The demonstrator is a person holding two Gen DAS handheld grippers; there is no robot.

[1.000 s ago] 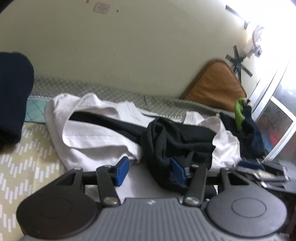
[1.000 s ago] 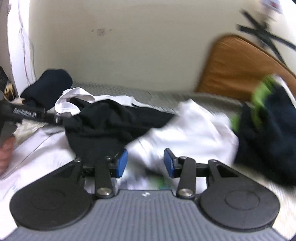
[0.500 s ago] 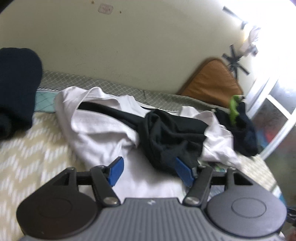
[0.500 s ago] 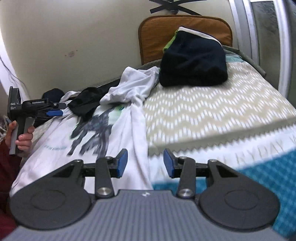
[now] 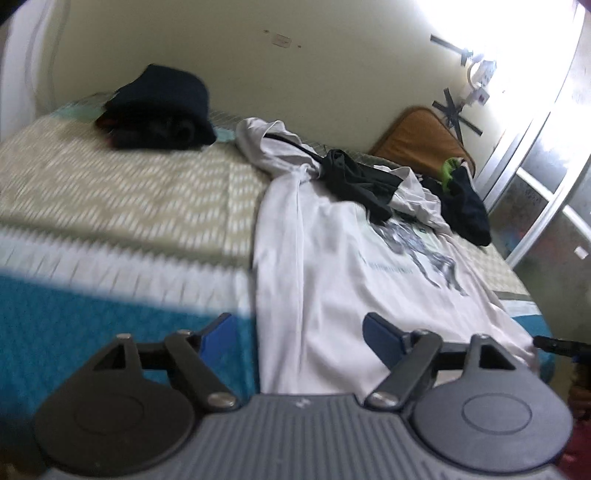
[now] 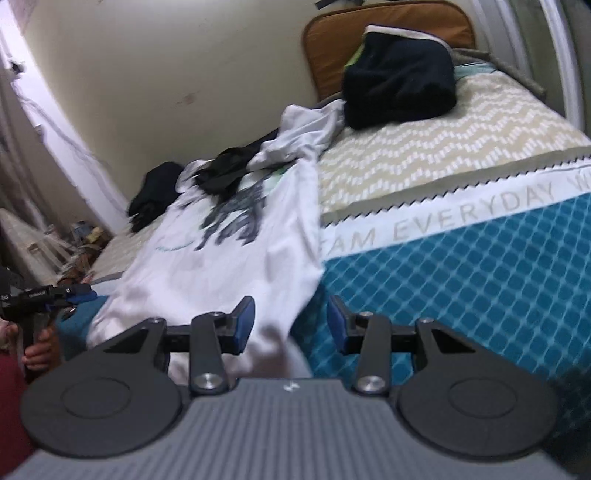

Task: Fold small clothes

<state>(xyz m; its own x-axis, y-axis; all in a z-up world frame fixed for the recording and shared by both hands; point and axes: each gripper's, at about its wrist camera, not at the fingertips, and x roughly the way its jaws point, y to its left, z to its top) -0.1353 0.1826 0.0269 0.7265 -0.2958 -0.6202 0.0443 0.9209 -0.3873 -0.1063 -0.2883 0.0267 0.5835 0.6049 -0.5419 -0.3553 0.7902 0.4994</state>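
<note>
White T-shirt (image 5: 332, 280): spread lengthwise on the bed (image 5: 110, 206), printed side up, hem toward the cameras; top end bunched at twelve o'clock
Handling: likely light, limp and easily dragged; it should crease wherever pinched; best taken at the two hem corners or along a side seam, one claw each
Left gripper (image 5: 301, 328): jaws have just been opening and stand wide, over the hem at six o'clock; nothing between the pads
Right gripper (image 6: 290, 319): jaws about half apart, astride the shirt's right hem corner; not pinching it
In the way: black garment (image 5: 358, 184) lies across the shirt's upper part at one o'clock; it would need lifting off before any fold
Around: dark folded pile (image 5: 159, 110) at eleven o'clock, well apart; another dark garment (image 6: 399, 81) near the brown cushion (image 6: 388, 22)
</note>
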